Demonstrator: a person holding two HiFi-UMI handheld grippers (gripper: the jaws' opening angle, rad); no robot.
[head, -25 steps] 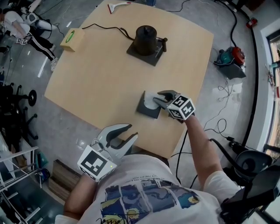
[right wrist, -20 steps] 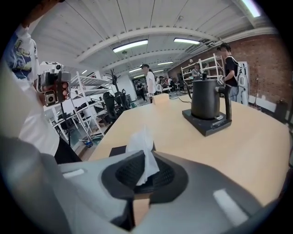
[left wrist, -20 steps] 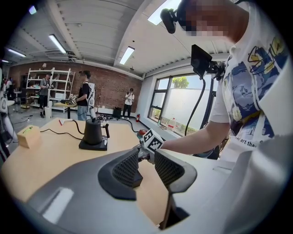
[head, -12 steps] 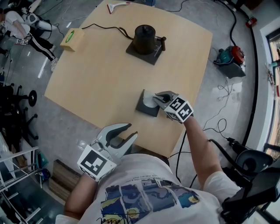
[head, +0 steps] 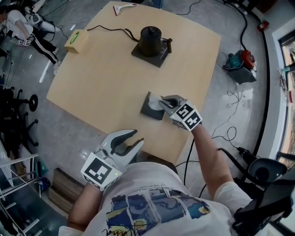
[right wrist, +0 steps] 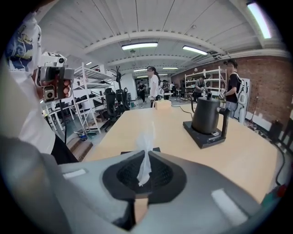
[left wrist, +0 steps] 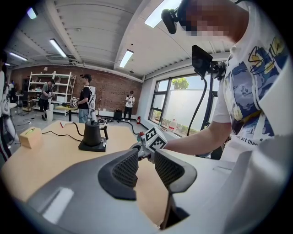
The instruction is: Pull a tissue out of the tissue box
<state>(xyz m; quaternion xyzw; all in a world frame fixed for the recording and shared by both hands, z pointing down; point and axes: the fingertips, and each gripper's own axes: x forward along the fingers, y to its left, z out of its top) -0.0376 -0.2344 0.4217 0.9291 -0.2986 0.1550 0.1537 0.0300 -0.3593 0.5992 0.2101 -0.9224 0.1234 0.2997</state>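
A dark grey tissue box (head: 150,108) lies on the wooden table (head: 110,78) near its right front edge. A white tissue (head: 159,102) sticks up from its top. My right gripper (head: 164,102) is over the box and shut on that tissue. In the right gripper view the tissue (right wrist: 145,155) runs up as a thin twisted strip from between the pads of the right gripper (right wrist: 143,177), with the box's edge (right wrist: 128,151) just behind. My left gripper (head: 131,139) hovers off the table's front edge, open and empty; the left gripper (left wrist: 146,165) shows a gap between its pads.
A black kettle on a dark base (head: 150,40) stands at the far middle of the table with a cable running left. A yellow box (head: 76,40) sits at the far left corner, a red-and-white tool (head: 125,6) at the far edge. Chairs, shelves and people stand around.
The right gripper's jaws, open over the box a second ago, have shut on the tissue and risen a little, drawing it upward. The left gripper has stayed put.
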